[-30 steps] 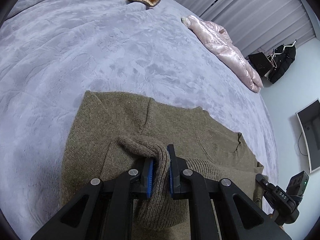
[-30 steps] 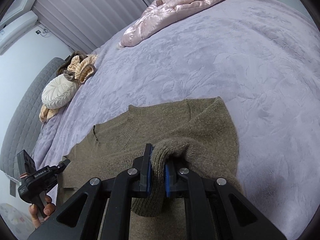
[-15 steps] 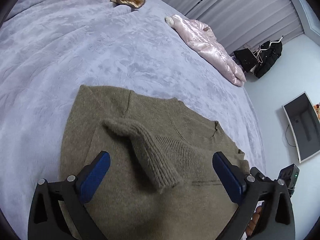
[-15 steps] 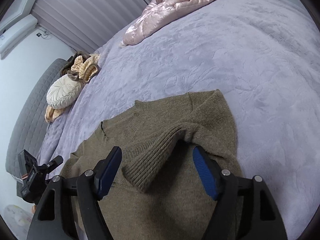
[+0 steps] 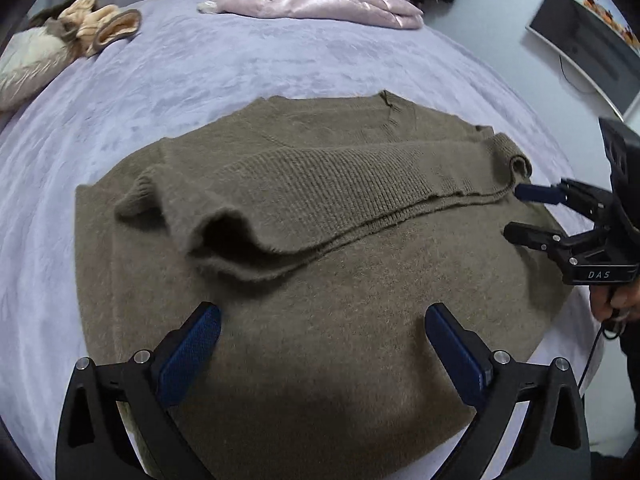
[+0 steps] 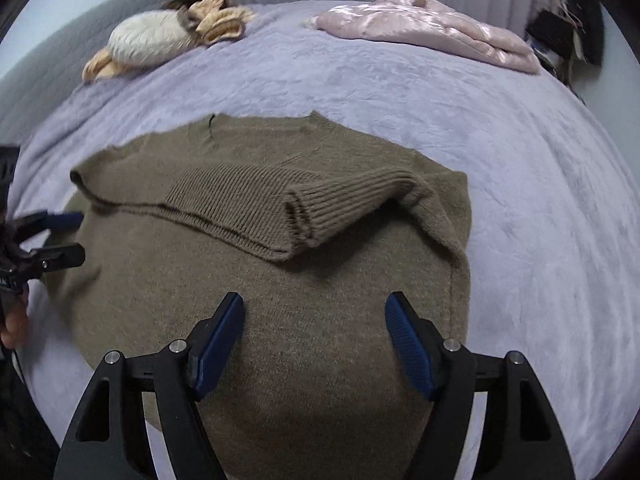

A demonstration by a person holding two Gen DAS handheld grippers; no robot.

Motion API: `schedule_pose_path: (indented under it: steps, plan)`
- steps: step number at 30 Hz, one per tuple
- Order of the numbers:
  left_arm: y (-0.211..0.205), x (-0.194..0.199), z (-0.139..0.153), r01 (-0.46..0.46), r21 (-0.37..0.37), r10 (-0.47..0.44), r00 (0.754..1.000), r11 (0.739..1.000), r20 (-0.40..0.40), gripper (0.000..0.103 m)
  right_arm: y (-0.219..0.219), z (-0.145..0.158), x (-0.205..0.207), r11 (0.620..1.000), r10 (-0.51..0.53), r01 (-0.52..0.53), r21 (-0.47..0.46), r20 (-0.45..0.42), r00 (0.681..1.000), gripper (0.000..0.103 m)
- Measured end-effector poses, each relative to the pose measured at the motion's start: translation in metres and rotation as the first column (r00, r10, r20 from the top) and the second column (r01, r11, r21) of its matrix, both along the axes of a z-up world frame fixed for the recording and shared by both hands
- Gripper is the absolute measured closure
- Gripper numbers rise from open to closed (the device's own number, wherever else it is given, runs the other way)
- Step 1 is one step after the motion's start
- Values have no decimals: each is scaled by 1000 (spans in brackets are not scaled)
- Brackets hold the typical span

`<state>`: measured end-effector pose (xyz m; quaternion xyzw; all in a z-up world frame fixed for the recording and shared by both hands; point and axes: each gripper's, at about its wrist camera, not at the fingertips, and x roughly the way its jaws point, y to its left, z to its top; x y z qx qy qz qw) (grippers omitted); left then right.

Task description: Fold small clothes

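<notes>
Both tongs, left [image 5: 322, 354] and right [image 6: 314, 346], have just opened and hold nothing; your sweater [image 5: 320, 320] sleeves [image 5: 340, 188] could slip apart if bumped.

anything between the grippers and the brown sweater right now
Nothing visible. The left gripper and right gripper are both open just above the sweater, with only its own folded-in sleeves lying across it.
</notes>
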<state>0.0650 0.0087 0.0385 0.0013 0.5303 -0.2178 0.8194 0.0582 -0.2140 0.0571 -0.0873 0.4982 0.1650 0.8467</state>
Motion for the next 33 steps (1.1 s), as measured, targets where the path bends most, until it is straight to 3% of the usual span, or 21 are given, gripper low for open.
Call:
schedule_pose_path:
  steps: [6, 11, 15, 18, 20, 23, 25, 28, 30, 33]
  plan:
    - [-18, 34, 5, 76, 35, -76, 997, 996, 1, 1, 13, -5, 33, 992, 127, -128, -23, -39, 991, 26]
    - [6, 77, 5, -93, -54, 92, 996, 994, -17, 1, -7, 5, 76, 999, 30, -30, 43, -6, 1000, 26]
    - [45, 102, -8, -283, -197, 266, 958, 939, -109, 1, -33, 10, 109, 985, -136, 134, 111, 9, 991, 26]
    - [61, 107, -14, -345, -279, 309, 937, 896, -165, 1, -57, 1, 126, 949, -243, 247, 197, -46, 969, 26]
    - [66, 103, -6, -364, -300, 326, 930, 882, -172, 1, -65, -1, 128, 937, -302, 304, 172, -37, 953, 26]
    - [71, 87, 24, -385, -348, 370, 922, 855, -111, 1, -74, 6, 121, 914, -349, 346, 213, -27, 937, 26]
    - [65, 78, 37, -401, -310, 407, 912, 862, -48, 1, -72, 19, 111, 911, -359, 346, 223, 18, 933, 26]
    - [38, 77, 34, -437, -84, 440, 897, 896, 32, 1, -49, 35, 99, 929, -311, 290, 228, 59, 949, 26]
    - [15, 78, 22, -418, 31, 415, 908, 908, 60, 1, -18, 32, 97, 960, -241, 230, 161, 53, 969, 26]
    - [1, 81, -3, -421, 108, 419, 907, 901, 42, 1, 27, 16, 94, 987, -159, 158, 17, 59, 986, 25]
